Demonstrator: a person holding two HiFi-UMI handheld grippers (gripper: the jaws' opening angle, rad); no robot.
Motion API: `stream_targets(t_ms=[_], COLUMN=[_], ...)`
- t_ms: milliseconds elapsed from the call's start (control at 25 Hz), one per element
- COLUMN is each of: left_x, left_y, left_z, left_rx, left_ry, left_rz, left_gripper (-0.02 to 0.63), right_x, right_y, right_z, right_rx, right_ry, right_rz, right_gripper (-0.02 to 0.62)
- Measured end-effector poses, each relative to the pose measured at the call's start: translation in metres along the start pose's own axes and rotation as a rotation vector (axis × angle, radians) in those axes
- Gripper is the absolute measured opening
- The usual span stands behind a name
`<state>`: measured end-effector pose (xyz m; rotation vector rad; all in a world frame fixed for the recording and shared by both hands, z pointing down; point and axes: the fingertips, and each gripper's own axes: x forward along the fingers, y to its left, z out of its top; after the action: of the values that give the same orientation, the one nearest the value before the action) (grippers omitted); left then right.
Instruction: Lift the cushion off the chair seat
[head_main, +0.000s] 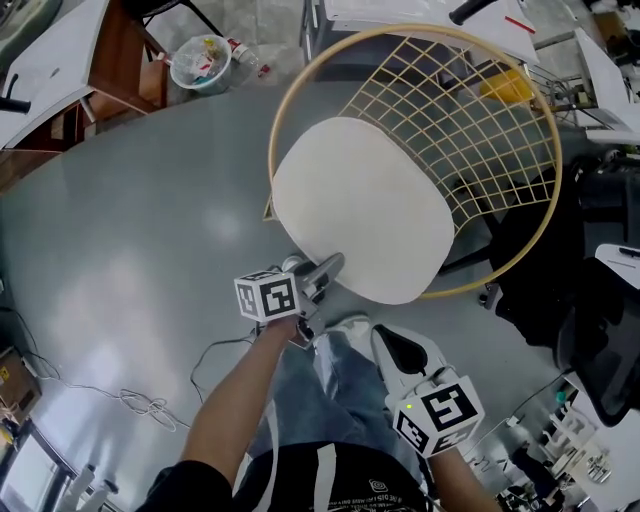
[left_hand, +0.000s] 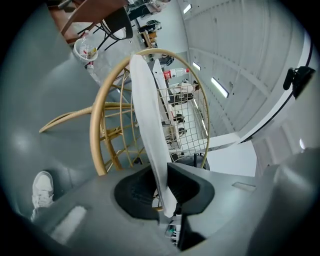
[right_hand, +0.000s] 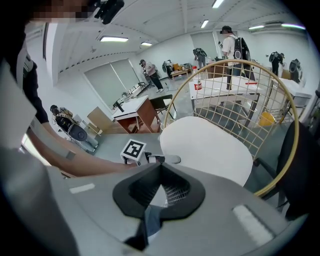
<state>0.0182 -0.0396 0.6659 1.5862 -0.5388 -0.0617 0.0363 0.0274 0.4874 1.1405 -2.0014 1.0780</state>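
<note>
one cushion (head_main: 365, 205), one chair (left_hand: 94, 135), two grippers (head_main: 330, 266) (head_main: 392, 345)

white cushion (head_main: 365, 205), lying on wire chair (head_main: 455, 100)

A glossy grey floor (head_main: 130, 230) mirrors the ceiling lights. At the upper left, a translucent bin (head_main: 200, 62) full of rubbish stands just beside a wood-sided desk (head_main: 118, 55). A thin cable (head_main: 140, 402) lies looped on the floor at the lower left. Across the room, a person with a backpack (right_hand: 234, 45) stands near white tables (right_hand: 235, 82).
</note>
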Motion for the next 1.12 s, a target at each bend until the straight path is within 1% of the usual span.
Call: stream_targets(t_ms=[280,400,600,760,880,1000,1120], left_x=[-0.003,-0.001,-0.003,0.001,0.001,-0.003,-0.011], left_y=[-0.038,-0.053,-0.069,-0.089,-0.109,-0.126,-0.141], left_z=[0.003,0.014,0.027,0.03,0.027,0.033,0.035], left_rx=[-0.002,0.029,0.077,0.1,0.137,0.173,0.21], left_ry=[-0.012,-0.022,-0.026,0.003,0.01,0.029,0.022], left_rz=[-0.048,-0.066,-0.066,-0.087,-0.095,-0.11,-0.117], left_gripper=[0.046,0.044,0.044,0.043,0.043,0.043,0.043], right_x=[-0.009,-0.011,-0.023,-0.037,-0.048,-0.045,-0.044], right_y=[0.002,0.001,-0.006,-0.021,-0.032,-0.035,-0.035], right_z=[0.007,0.017,0.027,0.031,0.027,0.035,0.043], right_rx=[0.003,-0.003,0.005,0.04,0.079,0.107,0.105], right_ry=[-0.03,-0.068,-0.121,-0.188,-0.226,-0.264,-0.299], right_rz=[-0.01,-0.024,-0.068,-0.117,-0.132,-0.139,-0.142], right_gripper=[-0.005,-0.005,-0.005,-0.005,-0.005,-0.005,-0.005])
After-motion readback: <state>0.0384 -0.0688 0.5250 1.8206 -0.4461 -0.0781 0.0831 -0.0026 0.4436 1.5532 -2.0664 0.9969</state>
